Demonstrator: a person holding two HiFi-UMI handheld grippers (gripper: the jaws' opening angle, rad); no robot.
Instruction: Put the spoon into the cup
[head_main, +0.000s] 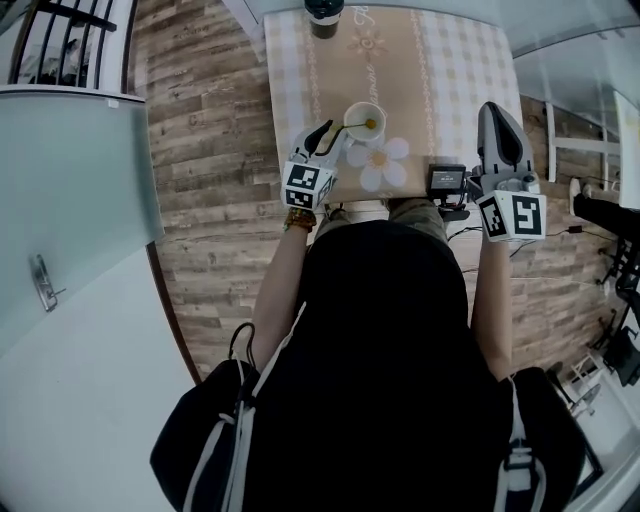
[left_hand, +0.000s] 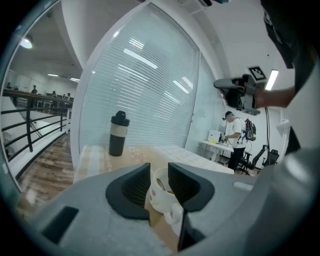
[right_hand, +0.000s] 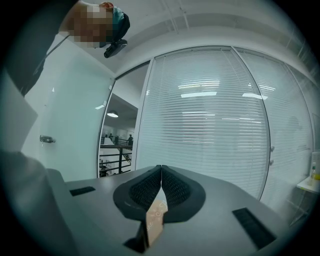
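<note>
A white cup (head_main: 364, 122) stands on the checked tablecloth near the table's front edge. The spoon (head_main: 353, 126) is in it, bowl down, with its thin handle leaning out toward my left gripper (head_main: 328, 138). In the left gripper view the cup (left_hand: 162, 195) and the spoon (left_hand: 160, 184) show just beyond the left gripper (left_hand: 159, 171), whose jaws stand apart with nothing between them. My right gripper (head_main: 490, 110) hangs over the table's right side, away from the cup. In its own view the right gripper (right_hand: 161, 168) has its jaws pressed together and holds nothing.
A dark tumbler (head_main: 323, 15) stands at the table's (head_main: 440, 70) far edge and also shows in the left gripper view (left_hand: 118, 134). A small black device (head_main: 446, 180) lies at the near edge beside a printed daisy (head_main: 380, 163). A wooden floor and a railing (left_hand: 30, 130) lie to the left.
</note>
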